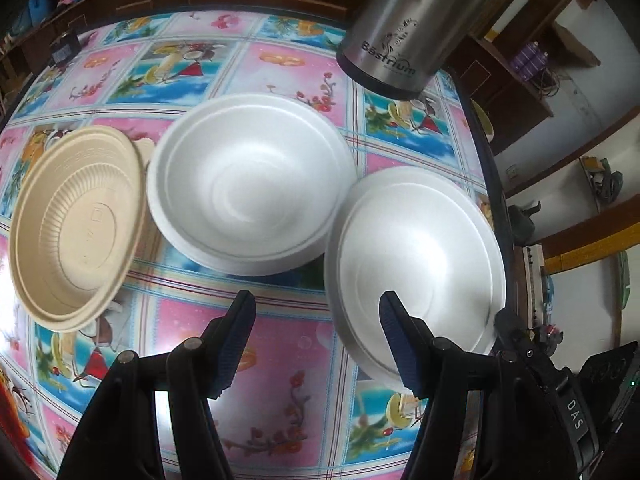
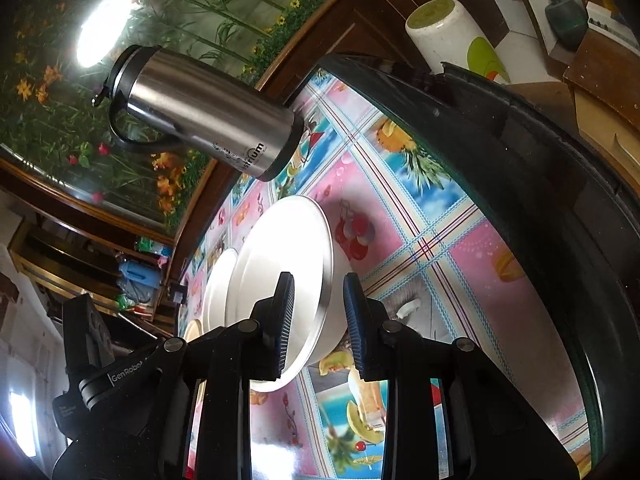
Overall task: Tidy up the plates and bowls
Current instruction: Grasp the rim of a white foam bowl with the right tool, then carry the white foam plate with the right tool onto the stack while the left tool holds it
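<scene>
In the left wrist view a tan ribbed bowl (image 1: 76, 228) sits at the left, a white foam bowl (image 1: 248, 184) in the middle and a second white foam bowl (image 1: 416, 260) at the right. My left gripper (image 1: 316, 304) is open above the table, its right finger over the near rim of the right white bowl. In the right wrist view my right gripper (image 2: 318, 284) is open, its two fingers on either side of the rim of that white bowl (image 2: 288, 252), apart from it. The other white bowl (image 2: 218, 284) lies behind.
A steel thermos jug (image 1: 396, 36) stands at the far side of the table, also in the right wrist view (image 2: 204, 116). The table has a colourful patterned cloth (image 1: 280, 360) and a dark edge (image 2: 560, 200). A white container (image 2: 444, 32) stands beyond the table.
</scene>
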Motion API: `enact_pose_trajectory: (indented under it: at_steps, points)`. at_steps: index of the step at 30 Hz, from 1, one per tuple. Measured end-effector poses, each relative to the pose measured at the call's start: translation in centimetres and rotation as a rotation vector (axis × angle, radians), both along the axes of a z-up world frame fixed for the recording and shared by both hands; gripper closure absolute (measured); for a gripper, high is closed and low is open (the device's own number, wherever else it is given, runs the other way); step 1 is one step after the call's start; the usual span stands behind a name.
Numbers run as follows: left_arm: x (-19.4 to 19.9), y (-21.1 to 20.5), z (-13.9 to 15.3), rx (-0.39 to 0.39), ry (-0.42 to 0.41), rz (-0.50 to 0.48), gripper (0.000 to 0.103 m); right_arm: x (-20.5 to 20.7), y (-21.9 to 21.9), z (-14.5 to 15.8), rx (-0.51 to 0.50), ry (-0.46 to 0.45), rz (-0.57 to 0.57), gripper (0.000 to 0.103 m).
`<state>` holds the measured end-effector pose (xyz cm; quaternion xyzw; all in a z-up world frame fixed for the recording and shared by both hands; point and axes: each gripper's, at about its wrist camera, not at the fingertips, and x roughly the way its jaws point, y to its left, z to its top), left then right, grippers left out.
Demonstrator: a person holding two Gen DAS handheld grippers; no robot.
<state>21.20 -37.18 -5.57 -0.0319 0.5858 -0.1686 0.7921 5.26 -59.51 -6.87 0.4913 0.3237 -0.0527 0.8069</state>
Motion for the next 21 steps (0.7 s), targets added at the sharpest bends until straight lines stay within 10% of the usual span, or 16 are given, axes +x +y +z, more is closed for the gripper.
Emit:
enact_pose_trajectory:
  at_steps: [4,13,21]
  points:
    - [-0.1,-0.7,-0.6,0.02,-0.018,-0.005,0.041,0.3,0.1,-0.3,0.002,0.004,0.0,0.079]
    - [-0.3,-1.1,-1.2,0.006,-0.022,-0.025,0.091,0.8,0.2,-1.4,0.035,0.013,-0.01,0.081]
    - [-1.3,-1.2,-0.8,0.013,-0.063,-0.057,0.091,0.4,0.3,-1.1,0.027,0.022,-0.016,0.09]
